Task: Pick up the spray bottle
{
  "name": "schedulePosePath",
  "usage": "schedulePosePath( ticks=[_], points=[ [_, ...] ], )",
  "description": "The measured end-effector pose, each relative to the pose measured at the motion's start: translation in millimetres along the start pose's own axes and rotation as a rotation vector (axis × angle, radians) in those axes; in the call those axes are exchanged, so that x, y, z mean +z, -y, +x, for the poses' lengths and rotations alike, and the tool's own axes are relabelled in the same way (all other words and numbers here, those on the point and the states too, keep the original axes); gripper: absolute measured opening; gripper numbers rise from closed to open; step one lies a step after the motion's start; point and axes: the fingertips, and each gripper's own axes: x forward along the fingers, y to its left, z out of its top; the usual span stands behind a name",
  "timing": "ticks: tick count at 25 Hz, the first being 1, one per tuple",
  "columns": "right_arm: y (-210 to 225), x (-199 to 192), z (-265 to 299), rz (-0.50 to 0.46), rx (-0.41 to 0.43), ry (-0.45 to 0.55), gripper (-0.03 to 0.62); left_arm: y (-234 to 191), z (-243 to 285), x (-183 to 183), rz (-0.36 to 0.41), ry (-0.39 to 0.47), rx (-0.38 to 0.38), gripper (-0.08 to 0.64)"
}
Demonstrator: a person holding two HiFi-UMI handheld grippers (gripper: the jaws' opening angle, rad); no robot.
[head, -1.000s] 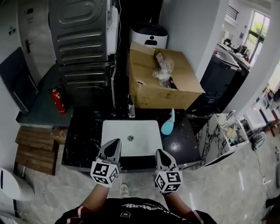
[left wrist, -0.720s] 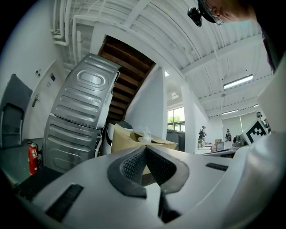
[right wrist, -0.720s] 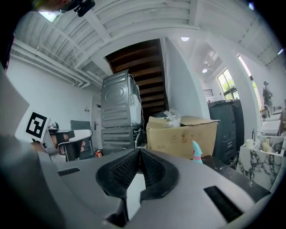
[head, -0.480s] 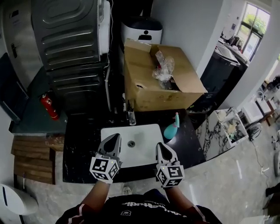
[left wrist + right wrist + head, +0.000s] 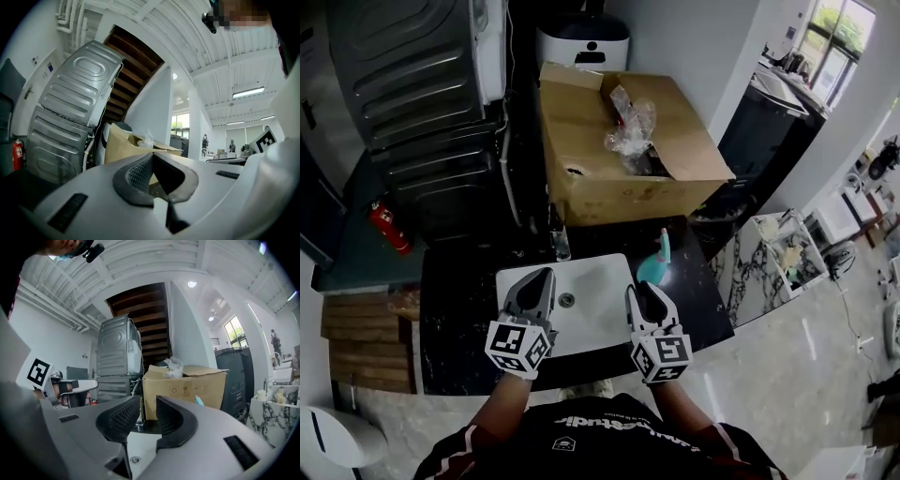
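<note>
Since a second ago both of my grippers have travelled forward from the near edge of the counter to hang over the basin, and the bottle now sits much closer to my right one. Biggest in front of me is the ribbed grey metal appliance (image 5: 412, 84) at the far left, with a rounded white machine with a dark top (image 5: 581, 42) beside it against the wall. Next comes the open brown cardboard box (image 5: 609, 178) behind the counter, crumpled clear plastic wrap (image 5: 628, 127) poking out of its top. Below it lies the black marble countertop (image 5: 459, 300), and set into it the white rectangular sink (image 5: 591, 272).

My left gripper (image 5: 540, 279) is above the sink's left part, its jaws pressed together at the tips with nothing between them. My right gripper (image 5: 639, 292) is above the sink's right edge. Its jaws are opening, with a clear gap between the pads (image 5: 123, 417) and nothing in it.

The teal plastic spray bottle (image 5: 654, 265) stands upright on the countertop just beside the sink's back right corner, in front of the box. It is ahead of my right gripper and slightly to its right, not touching it. A red fire extinguisher (image 5: 382, 225) stands off to the left of the counter, and a small metal tap (image 5: 560, 246) rises at the sink's back edge.
</note>
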Motion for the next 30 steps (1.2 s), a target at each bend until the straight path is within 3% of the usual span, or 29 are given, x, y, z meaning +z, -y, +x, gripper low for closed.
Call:
schedulePosePath(
  ticks=[4, 7, 16, 30],
  points=[
    [17.0, 7.8, 12.1, -0.003, 0.007, 0.027, 0.2, 6.1, 24.8, 2.6, 0.007, 0.003, -0.008, 0.015],
    [34.0, 9.9, 18.2, -0.016, 0.001, 0.04, 0.229, 14.7, 42.8, 0.3, 0.013, 0.0, -0.017, 0.015],
    [94.4, 6.5, 43.5, -0.035, -0.073, 0.058, 0.235, 19.0, 88.6, -20.0, 0.019, -0.032, -0.007, 0.015],
    [152.1, -27.3, 87.6, 0.001, -0.108, 0.004, 0.235, 23.3, 134.2, -55.0, 0.038, -0.114, -0.014, 0.015]
  ],
)
